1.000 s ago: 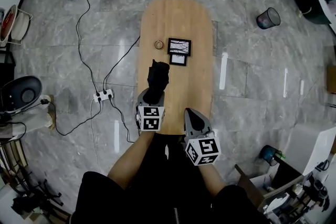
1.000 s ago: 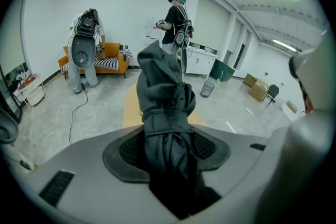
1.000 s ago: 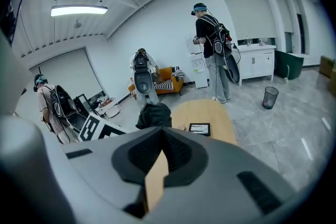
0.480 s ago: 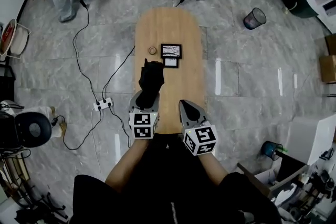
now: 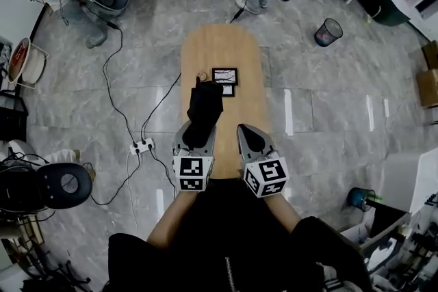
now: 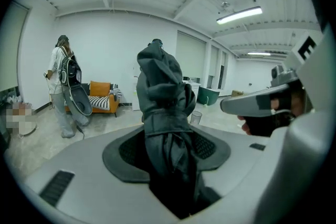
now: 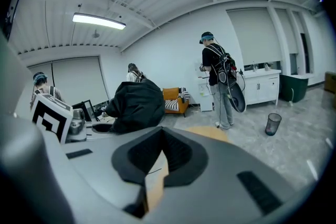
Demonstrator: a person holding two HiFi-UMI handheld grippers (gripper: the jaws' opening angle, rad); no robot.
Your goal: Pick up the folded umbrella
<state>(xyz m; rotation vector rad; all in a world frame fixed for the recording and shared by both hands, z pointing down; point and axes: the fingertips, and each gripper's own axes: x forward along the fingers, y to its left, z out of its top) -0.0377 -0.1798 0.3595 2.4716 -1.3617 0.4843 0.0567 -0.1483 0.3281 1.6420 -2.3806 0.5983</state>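
one wooden table [image 5: 236,44] lies below. the black umbrella [image 5: 204,113] hangs over its near half, lower end clamped in the left gripper's [image 5: 196,137] jaws. just beside, the right gripper [image 5: 250,133] is pinched together, empty. two frames [image 5: 224,75] lie beyond.

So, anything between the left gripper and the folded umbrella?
Nothing visible. The folded umbrella is clamped in the left gripper, held above the table. The picture frames lie farther along the table. The right gripper beside it is empty.

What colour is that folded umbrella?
Black fabric folded umbrella, clearest in the left gripper view.
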